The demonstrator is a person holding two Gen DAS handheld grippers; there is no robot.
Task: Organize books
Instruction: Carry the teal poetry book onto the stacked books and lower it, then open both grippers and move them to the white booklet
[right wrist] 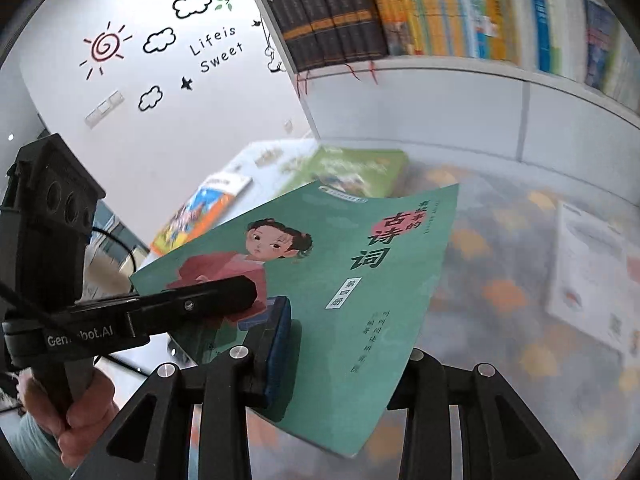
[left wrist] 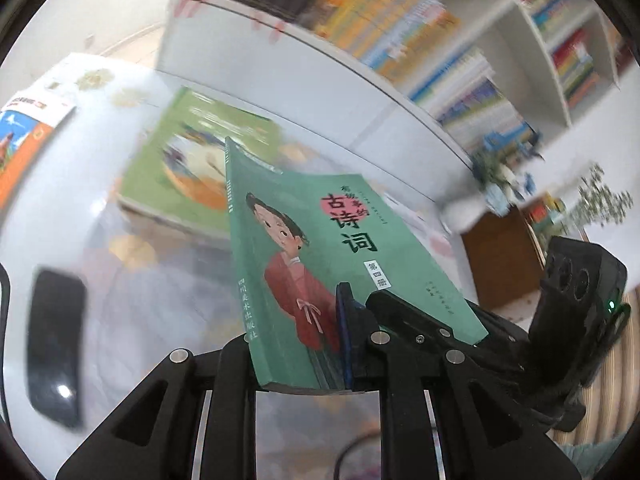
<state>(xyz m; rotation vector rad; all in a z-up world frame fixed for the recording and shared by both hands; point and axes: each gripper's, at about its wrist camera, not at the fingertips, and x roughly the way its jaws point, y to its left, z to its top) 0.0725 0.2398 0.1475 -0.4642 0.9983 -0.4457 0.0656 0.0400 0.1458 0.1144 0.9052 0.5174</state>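
The green book [left wrist: 320, 248] is held in the air above the tabletop [left wrist: 132, 280], tilted, cover up. Both tools are clamped on its bottom edge: the left tool [left wrist: 316, 344] near the spine corner and the right tool [right wrist: 320, 344] beside it on the same edge. In the left view the spine runs up and away from the tool, so the long axis points toward the bookshelf [right wrist: 420, 76], title end farthest.

Under the book lies a lighter green book [left wrist: 188, 152] flat on the tabletop. An orange book [left wrist: 24, 140] lies farther left, a white booklet [right wrist: 592, 272] to the right, and a dark phone [left wrist: 56, 356] near the left edge. The shelf row ahead is packed with upright spines [right wrist: 440, 12]. A hand [right wrist: 80, 420] grips the left tool's handle.
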